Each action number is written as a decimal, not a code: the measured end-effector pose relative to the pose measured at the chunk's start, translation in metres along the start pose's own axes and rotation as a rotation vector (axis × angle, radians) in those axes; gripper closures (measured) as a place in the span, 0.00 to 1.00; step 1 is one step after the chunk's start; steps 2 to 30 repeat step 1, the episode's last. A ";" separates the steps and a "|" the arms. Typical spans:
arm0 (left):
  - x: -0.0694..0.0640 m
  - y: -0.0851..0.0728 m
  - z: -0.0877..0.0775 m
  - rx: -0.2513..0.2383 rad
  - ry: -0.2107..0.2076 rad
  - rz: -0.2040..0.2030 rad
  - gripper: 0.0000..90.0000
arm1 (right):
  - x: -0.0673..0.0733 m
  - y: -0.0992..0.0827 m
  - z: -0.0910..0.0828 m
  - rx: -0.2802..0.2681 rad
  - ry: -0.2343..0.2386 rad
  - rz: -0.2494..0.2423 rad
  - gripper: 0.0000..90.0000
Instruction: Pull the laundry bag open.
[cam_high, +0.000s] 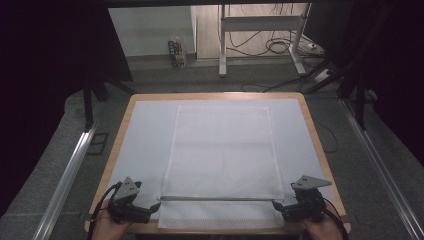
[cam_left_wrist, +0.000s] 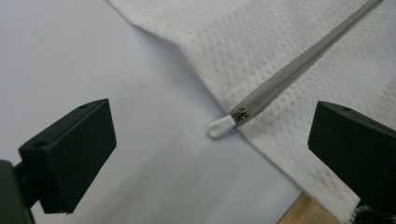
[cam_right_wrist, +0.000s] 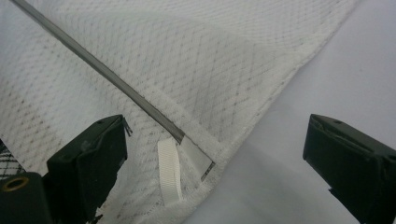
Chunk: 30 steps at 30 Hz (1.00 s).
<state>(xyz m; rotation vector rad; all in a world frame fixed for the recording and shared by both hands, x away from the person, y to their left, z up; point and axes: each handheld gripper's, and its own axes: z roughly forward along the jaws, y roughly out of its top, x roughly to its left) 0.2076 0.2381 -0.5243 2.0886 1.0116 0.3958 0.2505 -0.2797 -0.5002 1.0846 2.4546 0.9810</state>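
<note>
From above, a white mesh bag (cam_high: 220, 160) lay flat on the desk (cam_high: 312, 125), its zipper (cam_high: 215, 198) along the near edge. The left claw (cam_high: 156, 206) and right claw (cam_high: 275, 205) sat at the zipper's two ends. In the left gripper view, the jaws stood apart, the zipper pull (cam_left_wrist: 223, 125) between them, untouched. In the right gripper view, jaws stood apart around the bag's corner loop (cam_right_wrist: 169, 171).

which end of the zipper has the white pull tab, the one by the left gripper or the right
The end by the left gripper: the zipper ends there in a white pull tab.
</note>
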 end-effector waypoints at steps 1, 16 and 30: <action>0.000 0.000 0.000 0.003 -0.001 0.004 0.02 | 0.000 0.000 0.001 0.003 0.000 -0.008 0.07; 0.000 0.000 0.000 0.003 -0.001 0.004 0.02 | 0.000 0.000 0.001 0.003 0.000 -0.008 0.07; 0.000 0.000 0.000 0.003 -0.001 0.004 0.02 | 0.000 0.000 0.001 0.003 0.000 -0.008 0.07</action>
